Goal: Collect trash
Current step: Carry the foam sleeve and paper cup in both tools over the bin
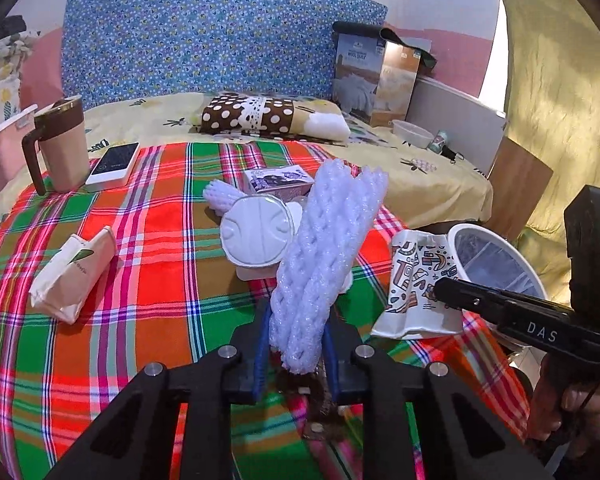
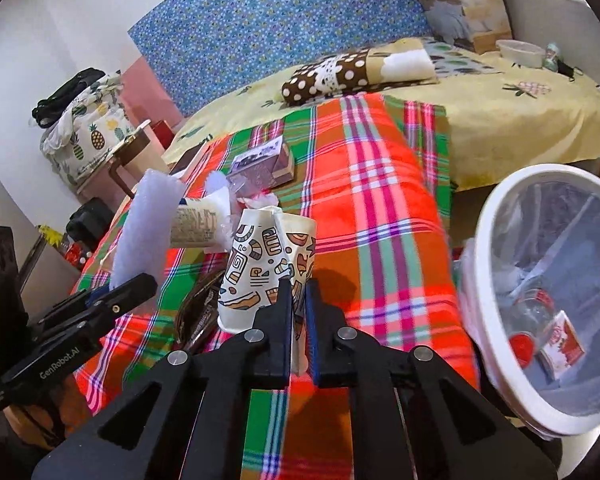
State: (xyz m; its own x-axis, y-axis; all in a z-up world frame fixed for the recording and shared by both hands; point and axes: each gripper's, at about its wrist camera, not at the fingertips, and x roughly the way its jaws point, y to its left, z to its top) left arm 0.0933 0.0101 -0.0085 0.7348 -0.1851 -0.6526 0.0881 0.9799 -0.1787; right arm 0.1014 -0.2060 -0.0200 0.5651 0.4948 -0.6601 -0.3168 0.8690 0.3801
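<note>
My left gripper (image 1: 298, 344) is shut on a white foam net sleeve (image 1: 324, 264) and holds it upright above the plaid blanket (image 1: 148, 280); the sleeve also shows in the right wrist view (image 2: 144, 232). My right gripper (image 2: 299, 300) is shut on a crushed patterned paper cup (image 2: 260, 268), which also shows in the left wrist view (image 1: 416, 280). A white trash bin (image 2: 480, 264) with a liner stands off the bed's right edge and holds a bottle and a small carton. A white plastic lid (image 1: 256, 236), a small purple box (image 1: 278, 178) and a beige paper pouch (image 1: 72, 276) lie on the blanket.
A brown-and-beige mug (image 1: 58, 148) and a phone (image 1: 114, 166) sit at the blanket's far left. A polka-dot pillow (image 1: 252, 114), a quilt box (image 1: 372, 76) and a plastic bowl (image 1: 412, 132) lie further back on the yellow sheet. A dark wrapper (image 2: 198, 312) lies beside the cup.
</note>
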